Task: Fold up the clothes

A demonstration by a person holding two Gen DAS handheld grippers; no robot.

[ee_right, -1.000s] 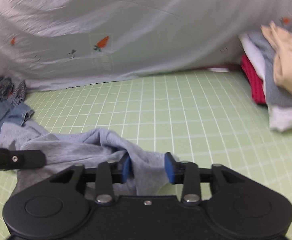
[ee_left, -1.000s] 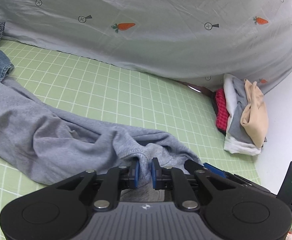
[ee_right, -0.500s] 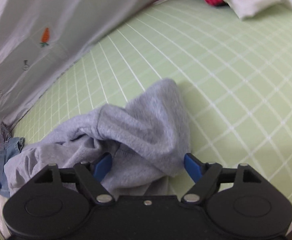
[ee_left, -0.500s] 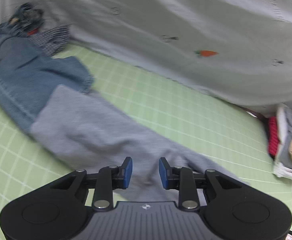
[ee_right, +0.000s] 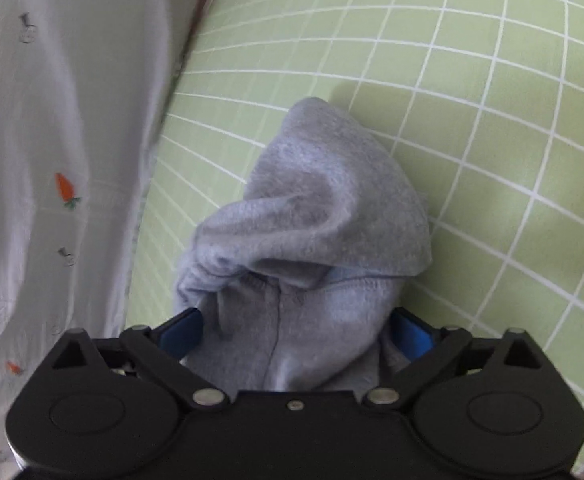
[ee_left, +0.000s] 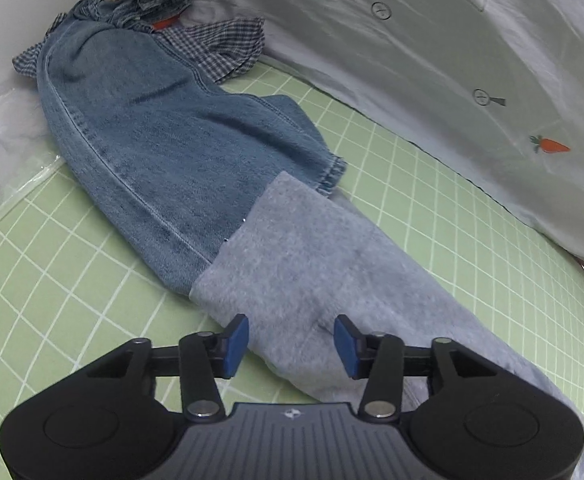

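Left claw point(ee_left: 292, 340) wide open, empty | right claw point(ee_right: 296, 328) wide open, empty | grey sweatpants point(ee_left: 316, 264): pinch hem edges evenly.

Carrot-print sheet point(ee_left: 432, 60) borders the green grid mat point(ee_left: 51, 280).

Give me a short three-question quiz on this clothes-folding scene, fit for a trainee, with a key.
1. True or false: the left gripper has its jaws clamped shut on the grey sweatshirt.
2. Multiple choice: in the left wrist view, what does the far end of the grey sweatshirt overlap? A) the blue jeans B) a red towel C) a pillow
3. Fill in: the sheet under the clothes is light ____ with a white grid.

Key
1. False: the jaws stand apart, either side of the cloth.
2. A
3. green
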